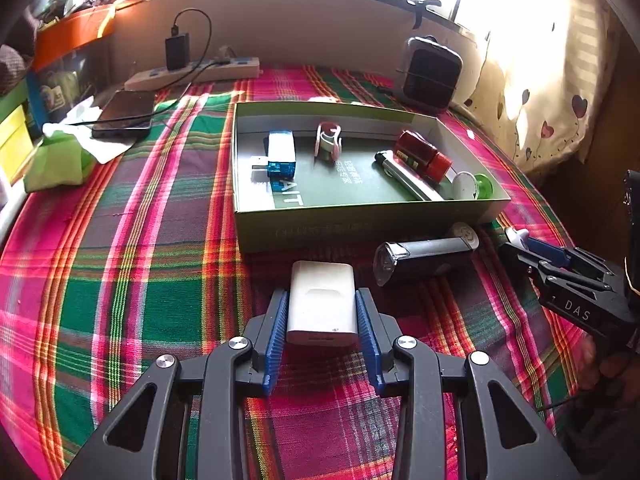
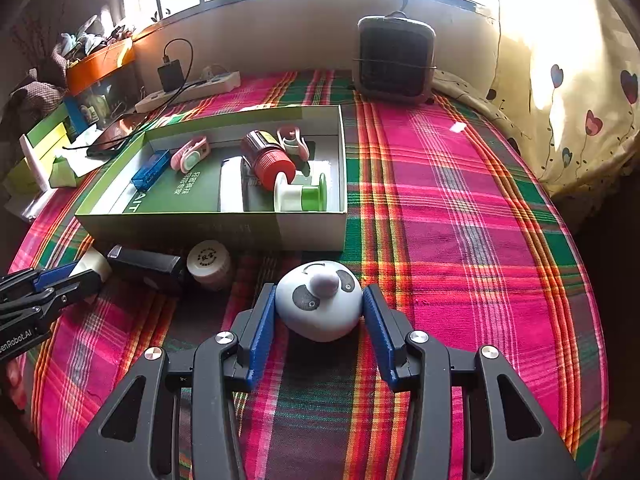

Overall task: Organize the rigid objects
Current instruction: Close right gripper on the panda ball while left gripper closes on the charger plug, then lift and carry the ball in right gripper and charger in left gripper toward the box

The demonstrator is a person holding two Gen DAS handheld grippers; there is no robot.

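My left gripper (image 1: pixel 322 300) is shut on a white rectangular charger case (image 1: pixel 322 304) just above the plaid cloth, in front of the green cardboard box (image 1: pixel 360 228). My right gripper (image 2: pixel 319 304) is shut on a white panda-face toy (image 2: pixel 318 304), right of the box's near corner (image 2: pixel 312 232). The box holds a blue USB gadget (image 1: pixel 281 156), a pink-white clip (image 1: pixel 329 140), a red bottle (image 1: pixel 422 156), a silver pen-like tool (image 1: pixel 404 176) and a white-green spool (image 2: pixel 300 192). A black torch (image 1: pixel 424 256) and a small white jar (image 2: pixel 208 262) lie in front of the box.
A power strip with a black charger (image 1: pixel 188 68), a phone (image 1: pixel 124 114) and tissue sit at the back left. A small fan heater (image 2: pixel 394 60) stands at the back. Coloured storage boxes (image 1: pixel 16 128) line the left edge. A heart-print curtain (image 2: pixel 580 100) hangs on the right.
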